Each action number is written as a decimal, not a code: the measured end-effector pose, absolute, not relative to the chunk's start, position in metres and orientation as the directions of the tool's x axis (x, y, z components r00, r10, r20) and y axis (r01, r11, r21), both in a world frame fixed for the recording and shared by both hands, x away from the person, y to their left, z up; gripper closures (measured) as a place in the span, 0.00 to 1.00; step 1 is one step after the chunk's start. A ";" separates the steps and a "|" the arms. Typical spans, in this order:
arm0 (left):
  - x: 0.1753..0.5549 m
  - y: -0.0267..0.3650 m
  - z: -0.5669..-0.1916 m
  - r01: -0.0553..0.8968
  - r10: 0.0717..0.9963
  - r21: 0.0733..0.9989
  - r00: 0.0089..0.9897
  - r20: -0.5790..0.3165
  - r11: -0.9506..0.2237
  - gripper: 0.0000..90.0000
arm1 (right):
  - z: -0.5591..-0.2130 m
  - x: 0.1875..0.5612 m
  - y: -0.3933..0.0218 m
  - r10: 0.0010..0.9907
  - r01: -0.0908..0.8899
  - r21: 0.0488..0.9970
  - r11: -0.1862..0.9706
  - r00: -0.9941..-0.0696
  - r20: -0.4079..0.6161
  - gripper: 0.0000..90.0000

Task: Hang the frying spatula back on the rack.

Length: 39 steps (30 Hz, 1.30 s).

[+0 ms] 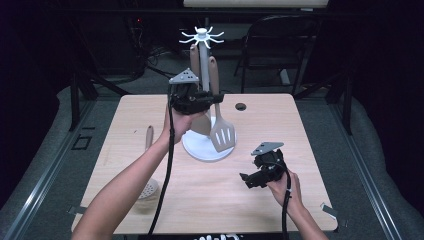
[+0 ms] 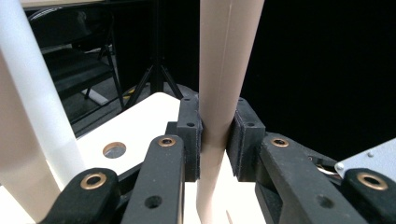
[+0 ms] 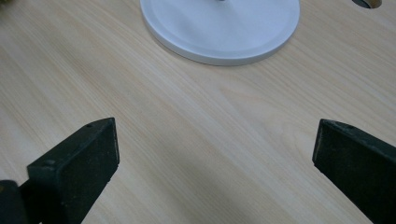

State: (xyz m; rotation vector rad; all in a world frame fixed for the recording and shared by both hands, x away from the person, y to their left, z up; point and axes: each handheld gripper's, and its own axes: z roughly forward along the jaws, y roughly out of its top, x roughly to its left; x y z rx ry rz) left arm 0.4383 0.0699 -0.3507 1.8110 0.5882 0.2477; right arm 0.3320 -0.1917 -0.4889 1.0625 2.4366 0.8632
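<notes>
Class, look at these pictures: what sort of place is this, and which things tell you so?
Probably a lab or studio set up for recording, not a kitchen: dark curtains surround one wooden table, a folding chair stands behind, and cables run over the carpet.

In the high view the left gripper (image 1: pixel 212 96) covers the middle of the slotted spatula's (image 1: pixel 222 134) handle, and the left forearm (image 1: pixel 127 187) hides part of the skimmer (image 1: pixel 148 187) lying on the table (image 1: pixel 280 125). In the left gripper view the top edge cuts off that handle (image 2: pixel 224 70) and the white pole (image 2: pixel 32 93). In the right gripper view the round white base (image 3: pixel 219 28) runs off the top edge.
</notes>
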 end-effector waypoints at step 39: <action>0.470 0.073 -0.339 0.321 0.586 0.922 0.798 -0.139 -0.218 0.86 | -0.495 0.334 -0.189 0.726 0.545 0.618 0.566 -0.685 -0.060 0.00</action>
